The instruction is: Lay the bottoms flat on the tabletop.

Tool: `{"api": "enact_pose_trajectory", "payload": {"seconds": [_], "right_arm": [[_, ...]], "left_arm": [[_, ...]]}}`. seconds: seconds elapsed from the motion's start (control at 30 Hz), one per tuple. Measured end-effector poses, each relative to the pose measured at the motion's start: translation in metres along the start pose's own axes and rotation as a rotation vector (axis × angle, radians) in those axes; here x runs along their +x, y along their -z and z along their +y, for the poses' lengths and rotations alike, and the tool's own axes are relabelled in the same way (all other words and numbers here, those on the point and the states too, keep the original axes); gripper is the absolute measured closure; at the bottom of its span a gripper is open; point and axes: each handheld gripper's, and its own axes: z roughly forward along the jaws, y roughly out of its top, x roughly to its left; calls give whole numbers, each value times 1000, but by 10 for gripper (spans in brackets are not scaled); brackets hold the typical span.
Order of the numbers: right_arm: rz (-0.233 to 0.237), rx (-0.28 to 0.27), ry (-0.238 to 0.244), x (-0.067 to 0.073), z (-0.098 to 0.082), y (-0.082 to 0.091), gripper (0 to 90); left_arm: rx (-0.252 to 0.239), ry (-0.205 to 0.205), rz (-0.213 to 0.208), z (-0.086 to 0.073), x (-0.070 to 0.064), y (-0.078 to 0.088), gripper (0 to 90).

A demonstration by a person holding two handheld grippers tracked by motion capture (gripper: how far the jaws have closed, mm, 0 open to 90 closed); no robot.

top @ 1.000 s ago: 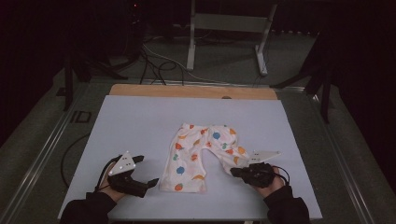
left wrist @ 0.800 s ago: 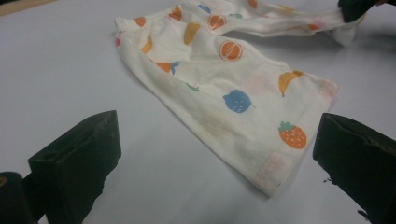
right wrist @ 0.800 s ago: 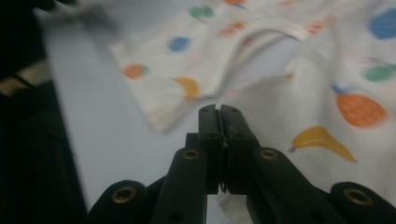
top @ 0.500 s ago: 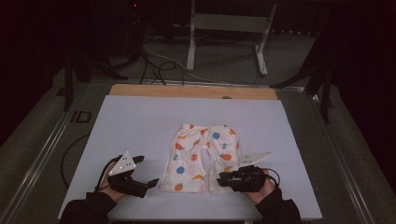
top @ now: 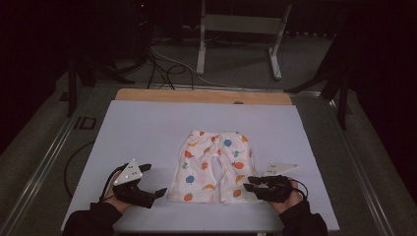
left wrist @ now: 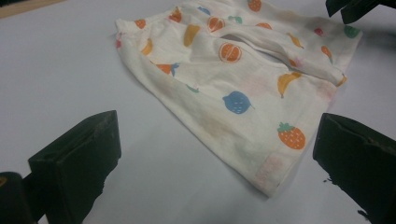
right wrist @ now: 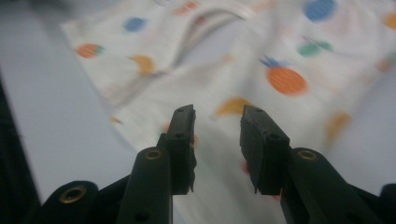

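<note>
No legible text or labels

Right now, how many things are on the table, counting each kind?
Fruit-print shorts: 1
Grippers: 2, the left gripper and the right gripper
White table mat: 1
Total: 4

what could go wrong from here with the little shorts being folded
The right tongs have just been opening with nothing between them, beside the shorts. Their folded right leg may spring back apart. The left tongs stand open, clear of the left hem, so a careless reach could push the thin cloth into wrinkles instead of catching it. The hems lie near the front edge of the white table, so a tug could drag them off.
</note>
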Motion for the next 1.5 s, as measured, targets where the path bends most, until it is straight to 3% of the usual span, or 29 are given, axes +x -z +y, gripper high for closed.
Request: {"api": "enact_pose_trajectory", "payload": {"seconds": [0.17, 0.37, 0.47, 0.63, 0.73, 0.93, 1.03, 1.13, 1.4, 1.5], "right_arm": [[-61, 57, -33, -12, -14, -2, 743], [-109, 93, -26, -17, -18, -4, 839], [-137, 121, -34, -19, -19, -7, 846], [-190, 138, -87, -25, -21, -5, 855], [-199, 152, -123, -27, -22, -3, 862], [-181, 158, -145, -27, -20, -3, 847], [-157, 122, -134, -26, -15, -1, 794], [-124, 65, -116, -21, -5, 2, 665], [-108, -18, -99, -14, 11, 3, 258], [-93, -34, -91, -15, 15, 4, 149]], "left_arm": [[3, -4, -2, 1, -1, -1, 16], [3, -2, -2, 0, 0, -1, 16], [5, -6, -4, 0, 0, -1, 16], [3, -4, -6, 0, 0, -1, 16], [4, -2, -5, 0, 0, -1, 16], [4, 0, -9, 1, -1, -3, 16], [5, 3, -19, 3, -1, -3, 16], [11, 4, -43, 5, -2, -6, 15], [25, 0, -70, 19, 0, -15, 15], [35, -10, -78, 24, 1, -19, 13]]}}
